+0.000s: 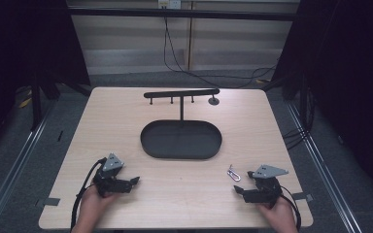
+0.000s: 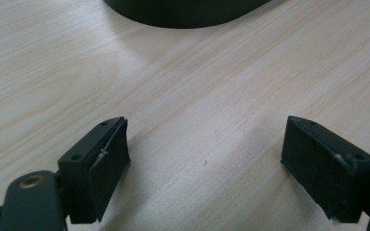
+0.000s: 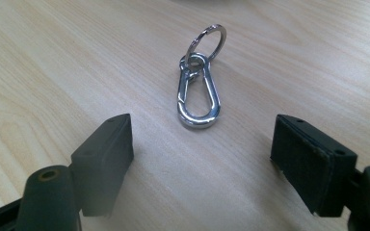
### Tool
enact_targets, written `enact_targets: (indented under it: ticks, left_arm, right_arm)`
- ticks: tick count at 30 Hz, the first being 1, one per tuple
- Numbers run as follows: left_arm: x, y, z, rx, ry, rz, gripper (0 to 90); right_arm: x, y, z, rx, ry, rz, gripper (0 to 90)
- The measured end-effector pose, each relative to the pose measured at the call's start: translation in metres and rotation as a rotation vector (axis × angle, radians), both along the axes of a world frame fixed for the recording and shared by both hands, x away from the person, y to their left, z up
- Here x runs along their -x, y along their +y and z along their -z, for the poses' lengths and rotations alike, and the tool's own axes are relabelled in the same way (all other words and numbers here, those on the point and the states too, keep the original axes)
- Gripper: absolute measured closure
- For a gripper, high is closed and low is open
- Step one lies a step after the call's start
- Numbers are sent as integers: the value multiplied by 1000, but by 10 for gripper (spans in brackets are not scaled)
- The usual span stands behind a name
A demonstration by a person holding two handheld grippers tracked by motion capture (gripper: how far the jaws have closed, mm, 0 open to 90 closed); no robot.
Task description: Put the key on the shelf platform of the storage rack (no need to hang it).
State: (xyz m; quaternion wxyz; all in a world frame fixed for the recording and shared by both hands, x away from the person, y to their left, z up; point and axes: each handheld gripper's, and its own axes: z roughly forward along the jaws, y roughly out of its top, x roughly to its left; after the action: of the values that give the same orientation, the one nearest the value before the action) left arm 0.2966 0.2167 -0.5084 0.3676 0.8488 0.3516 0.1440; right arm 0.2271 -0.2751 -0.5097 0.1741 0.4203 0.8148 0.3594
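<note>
On the table (image 1: 126, 121) before me, the oval tray (image 1: 181, 140) lies at the middle, a post rising from its far side to a crossbar (image 1: 181, 93). A small disc (image 1: 213, 101) lies just right of the bar. My left gripper (image 1: 132, 182) rests near-left; my right gripper (image 1: 239, 190) near-right, the carabiner (image 3: 197, 96) between its spread jaws, ring (image 3: 205, 41) beyond.
</note>
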Motion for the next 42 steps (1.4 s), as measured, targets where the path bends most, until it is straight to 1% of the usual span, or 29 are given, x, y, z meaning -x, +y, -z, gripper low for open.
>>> enact_targets:
  ticks: [6, 9, 10, 11, 13, 15, 16, 17, 18, 19, 20, 22, 24, 25, 26, 27, 28, 29, 30, 31, 32, 34, 35, 36, 37, 39, 42]
  left_arm:
    - [0, 0, 0, 1, 1, 2, 162]
    - [-1, 0, 0, 1, 0, 3, 158]
    - [-1, 0, 0, 0, 0, 3, 159]
    - [-1, 0, 0, 1, 2, 3, 159]
    - [0, 0, 0, 1, 0, 8, 157]
    - [-1, 0, 0, 2, 2, 10, 154]
    - [-1, 0, 0, 2, 2, 10, 154]
    - [-1, 0, 0, 0, 3, 9, 154]
    - [-1, 0, 0, 3, 2, 10, 154]
    - [-1, 0, 0, 3, 2, 10, 154]
    - [-1, 0, 0, 3, 2, 10, 154]
    - [-1, 0, 0, 1, 3, 9, 154]
    - [-1, 0, 0, 2, 2, 10, 154]
    - [-1, 0, 0, 2, 2, 10, 154]
    - [-1, 0, 0, 1, 2, 10, 154]
    - [-1, 0, 0, 1, 2, 10, 154]
    - [-1, 0, 0, 2, 3, 9, 154]
    - [-1, 0, 0, 3, 2, 10, 154]
    - [-1, 0, 0, 3, 2, 10, 154]
    - [-1, 0, 0, 3, 2, 10, 154]
    - [-1, 0, 0, 2, 2, 10, 154]
    - [-1, 0, 0, 2, 2, 9, 154]
    - [-1, 0, 0, 2, 2, 9, 154]
    - [-1, 0, 0, 0, 3, 10, 154]
    - [-1, 0, 0, 0, 3, 9, 154]
    - [-1, 0, 0, 3, 2, 10, 154]
    - [-1, 0, 0, 2, 2, 10, 154]
  right_arm:
    - [1, 0, 0, 1, -1, 15, 206]
    - [2, 0, -1, 8, 11, 4, 208]
    - [1, 0, -1, 9, 8, -1, 208]
    - [1, 0, -2, 15, 22, 5, 208]
    - [-1, 1, -4, 28, 36, 1, 209]
    - [-4, 3, -7, 51, 67, 2, 214]
    - [-4, 3, -7, 51, 67, 2, 214]
    - [-8, 6, -11, 74, 107, 2, 219]
    - [-10, 7, -13, 92, 125, -4, 230]
    - [-10, 7, -13, 92, 125, -4, 230]
    - [-13, 10, -17, 114, 161, -17, 253]
    - [-17, 13, -21, 151, 182, -27, 257]
    - [-20, 15, -26, 169, 213, -42, 272]
    - [-20, 15, -26, 169, 213, -42, 272]
    - [-23, 17, -33, 191, 236, -31, 277]
    - [-23, 17, -33, 191, 236, -31, 277]
    - [-27, 18, -39, 208, 258, -30, 311]
    - [-29, 19, -42, 211, 266, -34, 331]
    - [-30, 19, -44, 217, 279, -42, 368]
    - [-30, 19, -44, 217, 279, -42, 368]
    - [-34, 21, -48, 242, 318, -52, 384]
    - [-38, 24, -49, 276, 347, -44, 390]
    - [-38, 24, -49, 276, 347, -44, 390]
    - [-42, 26, -50, 299, 362, -45, 407]
    - [-44, 27, -51, 303, 370, -54, 432]
    - [-47, 30, -51, 307, 396, -57, 447]
    - [-53, 36, -49, 341, 426, -64, 457]
